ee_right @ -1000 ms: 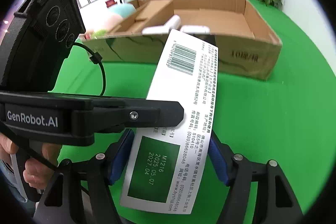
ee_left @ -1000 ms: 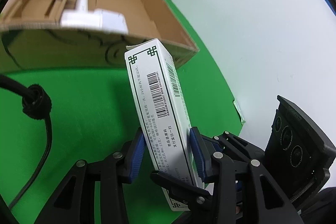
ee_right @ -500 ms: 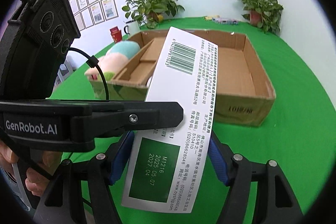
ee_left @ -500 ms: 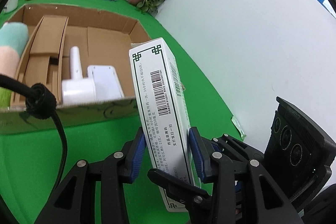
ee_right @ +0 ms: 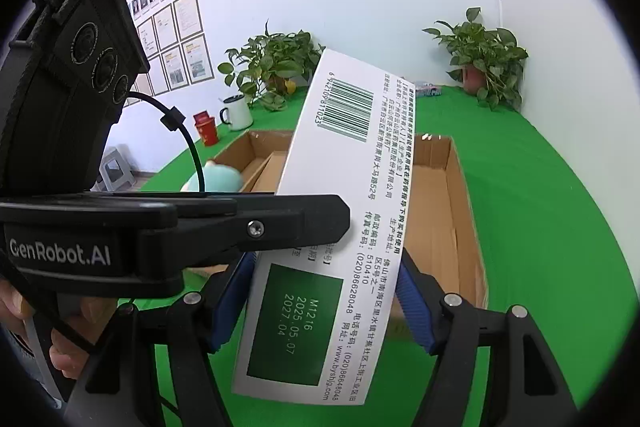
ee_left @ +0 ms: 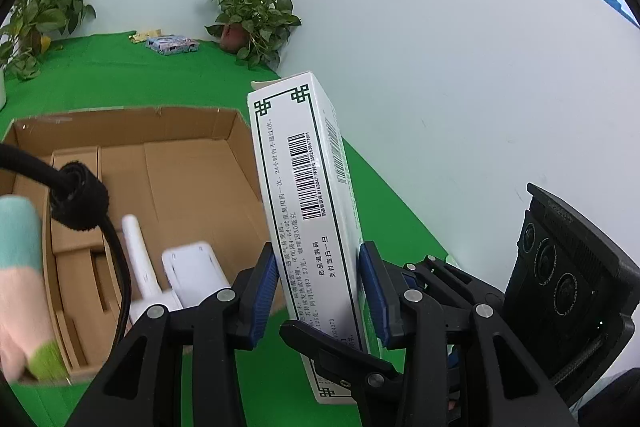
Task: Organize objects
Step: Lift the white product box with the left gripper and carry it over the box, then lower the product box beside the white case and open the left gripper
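- So, left claw (ee_left: 320, 297) is clamped on a tall white carton (ee_left: 308, 195), blue pads pressing its two narrow sides. The carton stands nearly upright, leaning a bit, barcode and black print facing the camera.
- Right claw (ee_right: 324, 301) is closed on a second, wider white pack (ee_right: 340, 227), pads on both long edges. It's got a striped barcode near the top and a green patch with a date stamp near the bottom, and it tilts up and to the right.
- Both are held up in the air above the green counter (ee_left: 120, 75), nothing touching it.
- Behind them sits an open cardboard box (ee_left: 192, 167). From the left view the carton's lower part overlaps the box's right wall, can't tell if it's actually over the box or just in front of it.
- Inside the box: a white plastic thing with a handle (ee_left: 176, 275) lying flat, plus a cardboard insert along the left side.
- Plush toy (ee_left: 18, 279), teal and pink, at the box's left edge, blurry.
- In the right view the left claw's black body crosses in front, a hand (ee_right: 68, 339) gripping its handle.
- Potted plants (ee_right: 484, 59) at the back, a white mug (ee_right: 236, 113) and red tin (ee_right: 206, 129) further left.
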Available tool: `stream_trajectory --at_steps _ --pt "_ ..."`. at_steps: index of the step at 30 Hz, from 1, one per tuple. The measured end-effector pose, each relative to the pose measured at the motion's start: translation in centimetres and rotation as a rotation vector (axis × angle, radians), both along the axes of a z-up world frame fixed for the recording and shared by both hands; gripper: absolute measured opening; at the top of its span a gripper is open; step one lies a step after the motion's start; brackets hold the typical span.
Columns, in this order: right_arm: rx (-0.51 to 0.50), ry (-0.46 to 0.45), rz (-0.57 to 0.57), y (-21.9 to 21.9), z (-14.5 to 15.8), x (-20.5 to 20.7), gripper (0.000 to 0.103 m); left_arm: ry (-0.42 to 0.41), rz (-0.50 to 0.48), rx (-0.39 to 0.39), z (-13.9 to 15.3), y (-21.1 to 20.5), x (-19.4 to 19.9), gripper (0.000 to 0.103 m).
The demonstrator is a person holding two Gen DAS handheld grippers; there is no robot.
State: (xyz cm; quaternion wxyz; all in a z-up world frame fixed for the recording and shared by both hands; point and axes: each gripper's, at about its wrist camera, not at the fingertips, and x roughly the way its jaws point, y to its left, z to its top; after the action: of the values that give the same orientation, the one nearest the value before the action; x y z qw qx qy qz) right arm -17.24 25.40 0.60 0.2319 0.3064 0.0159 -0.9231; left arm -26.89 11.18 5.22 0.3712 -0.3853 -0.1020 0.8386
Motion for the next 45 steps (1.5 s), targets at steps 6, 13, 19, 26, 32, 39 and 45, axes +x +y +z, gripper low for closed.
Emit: stream_trajectory --at_steps 6,13,19,26,32,39,45 --pt "-0.032 -0.023 0.002 0.5 0.5 -4.5 0.068 -0.025 0.001 -0.037 2.2 1.7 -4.5 0.039" --pt "-0.052 -0.160 0.015 1.4 -2.8 -9.4 0.068 -0.151 0.010 -0.088 -2.5 3.7 -10.6 0.039" --pt "-0.038 -0.273 0.018 2.0 -6.7 -12.0 0.068 -0.262 0.011 -0.088 -8.0 4.6 -13.5 0.038" --pt "-0.019 -0.329 0.009 2.6 -8.6 -13.4 0.068 -0.332 0.007 -0.068 -11.2 5.3 -15.6 0.038" --pt "-0.012 -0.370 0.003 2.6 -9.5 -13.4 0.068 -0.371 0.010 -0.059 -12.5 5.6 -16.1 0.039" --pt "0.020 -0.394 0.017 2.4 -10.0 -13.9 0.068 -0.393 0.003 -0.083 -13.2 5.9 -16.1 0.045" --pt "0.033 -0.434 0.021 2.0 -10.8 -14.2 0.066 -0.370 0.043 -0.170 -13.4 5.2 -15.8 0.047"
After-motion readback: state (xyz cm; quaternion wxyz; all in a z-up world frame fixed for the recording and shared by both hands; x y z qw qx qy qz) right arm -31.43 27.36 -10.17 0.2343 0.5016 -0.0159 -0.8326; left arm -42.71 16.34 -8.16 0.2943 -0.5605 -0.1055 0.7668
